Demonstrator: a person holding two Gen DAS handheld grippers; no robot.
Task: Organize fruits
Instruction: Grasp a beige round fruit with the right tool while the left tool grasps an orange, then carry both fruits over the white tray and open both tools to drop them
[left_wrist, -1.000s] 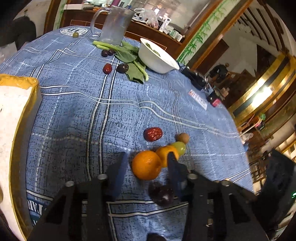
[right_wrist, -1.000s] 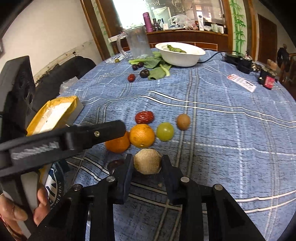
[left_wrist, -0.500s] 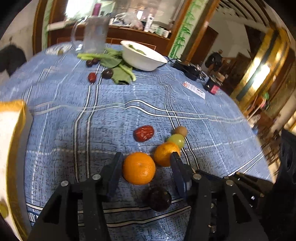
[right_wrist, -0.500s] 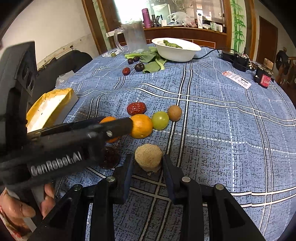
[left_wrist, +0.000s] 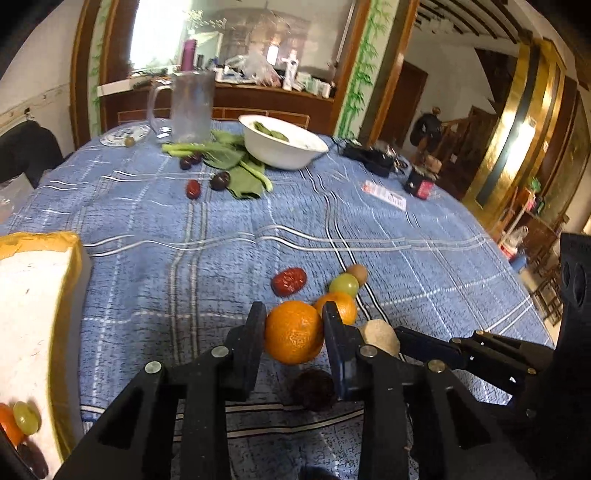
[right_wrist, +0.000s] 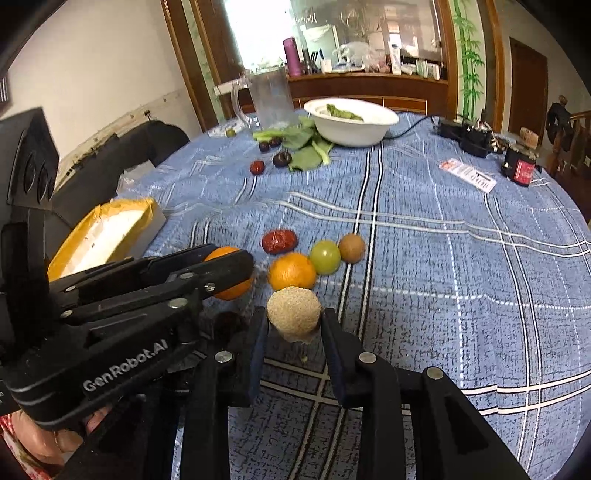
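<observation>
The left gripper (left_wrist: 293, 325) holds an orange (left_wrist: 293, 332), its two fingers pressed against the fruit's sides just above the blue plaid bench (left_wrist: 424, 258). The right gripper (right_wrist: 293, 326) has its fingers narrowed around a rough tan ball (right_wrist: 293, 310); whether they actually press on it I cannot tell. From the right wrist view, a second orange (right_wrist: 291, 271) lies at the ball's 12 o'clock, touching a green fruit (right_wrist: 325, 256), and a brown fruit (right_wrist: 351, 248) lies just beside that at its 2 o'clock. A red date (right_wrist: 279, 240) lies at the second orange's 11 o'clock. A dark fruit (left_wrist: 313, 384) rests on the cloth under the held orange. At the bench's far side a white bowl (right_wrist: 354, 125) stands with leafy greens (right_wrist: 303, 147) at its 8 o'clock, beside a clear jug (right_wrist: 271, 98). A yellow-rimmed box (right_wrist: 107, 229) stands at the bench's 9 o'clock edge.
</observation>
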